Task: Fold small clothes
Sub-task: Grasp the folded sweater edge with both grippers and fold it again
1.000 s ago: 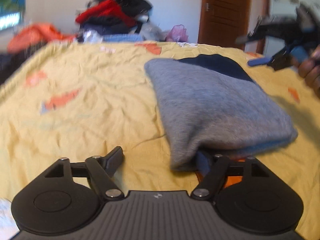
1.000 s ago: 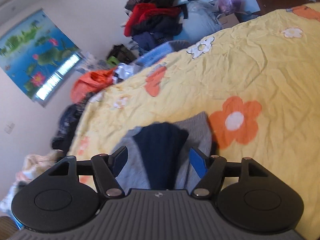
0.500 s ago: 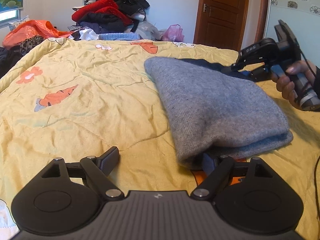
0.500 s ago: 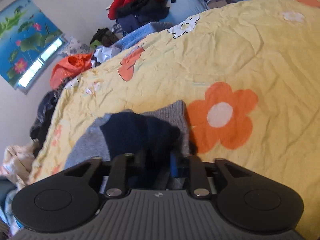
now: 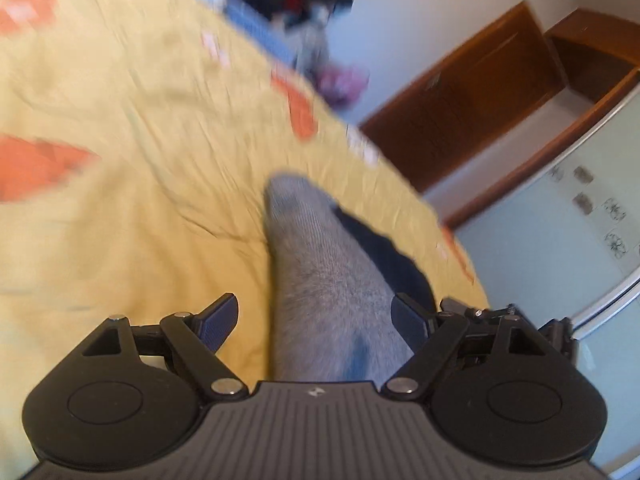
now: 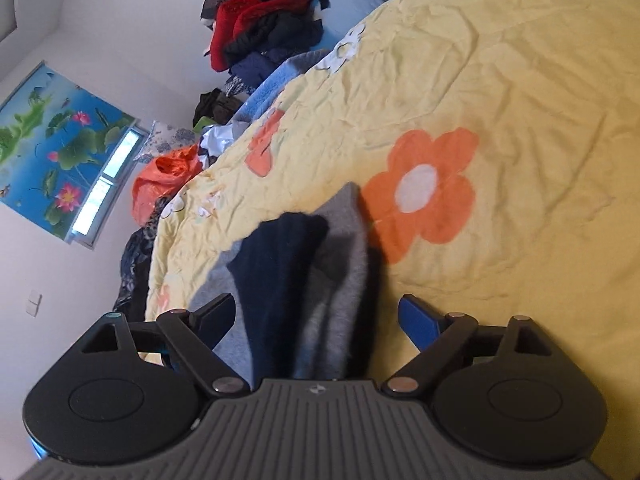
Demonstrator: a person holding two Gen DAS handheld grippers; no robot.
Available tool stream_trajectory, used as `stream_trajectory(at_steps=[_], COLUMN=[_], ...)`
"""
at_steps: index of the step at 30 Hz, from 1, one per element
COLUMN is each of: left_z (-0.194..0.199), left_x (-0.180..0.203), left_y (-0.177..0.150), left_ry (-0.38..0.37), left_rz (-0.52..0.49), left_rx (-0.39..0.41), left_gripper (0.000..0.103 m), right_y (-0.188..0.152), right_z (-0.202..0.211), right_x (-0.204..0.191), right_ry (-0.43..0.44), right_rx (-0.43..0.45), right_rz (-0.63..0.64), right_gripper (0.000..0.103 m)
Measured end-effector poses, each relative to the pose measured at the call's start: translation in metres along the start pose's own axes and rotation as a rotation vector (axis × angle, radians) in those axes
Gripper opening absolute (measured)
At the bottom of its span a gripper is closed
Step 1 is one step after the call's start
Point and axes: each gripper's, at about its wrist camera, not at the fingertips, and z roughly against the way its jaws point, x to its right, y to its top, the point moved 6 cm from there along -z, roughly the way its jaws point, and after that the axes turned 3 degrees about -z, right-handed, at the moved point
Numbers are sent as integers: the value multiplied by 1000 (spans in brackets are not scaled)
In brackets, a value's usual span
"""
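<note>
A folded grey knit garment (image 5: 316, 248) with a navy part (image 6: 280, 256) lies on the bed's yellow flowered sheet (image 5: 120, 220). The left wrist view is blurred and tilted. In it my left gripper (image 5: 316, 314) is open, its fingers wide apart on either side of the grey fold without pressing on it. From the other end, my right gripper (image 6: 316, 306) straddles the navy and grey cloth (image 6: 344, 240). Its jaws are opening, and the pads stand clear of the fabric.
A heap of red and dark clothes (image 6: 260, 28) is piled past the bed's far edge, with an orange bag (image 6: 168, 176) beside it. A brown wooden door (image 5: 460, 120) stands beyond the bed. The yellow sheet (image 6: 520, 120) spreads out to the right of the garment.
The left view swung and rolled, so the garment now lies between its fingers rather than at its right finger. The right gripper closed over the navy cloth, then spread its jaws wide again.
</note>
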Motion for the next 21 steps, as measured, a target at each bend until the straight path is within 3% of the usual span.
stream_trajectory(at_steps=[2,4,5,6,7,12,18,19,21], left_z=[-30,-42,-47,-51,-55,-40,-7,-10,-20], left_x=[4,12,15,16,15,25,40,37,28], left_y=[-1,1,1,1,0,-1,-22,-25,-30], left_ry=[6,18,20,41,66,105,78,109,157], left_rz=[-4,-34,-41,-51,-64,-89,-147,-178,-203], left_rx=[-87,-88,-101,-115,-131,-140,-163,-158,-154], left_gripper=[83,80,74,50,41,30,31,34,42], right_y=[-5,-11,-13,-15,-17,-18,-36,-39,-41], right_z=[-12,-18,-21,-24,-28,-12,27,24,14], right_x=[-9,-17,-20,-19,-18,-26,-36,-33,-23], right_ry=[5,0,-14,-43,-40,-14,72,60,4], right_rx=[-26,-34,-40,-54,-75,-56,-70,-75,-63], right_rz=[38,104,130,148,151,176,134,127,115], right_gripper=[85,81,72,40,36,33,33,35,50])
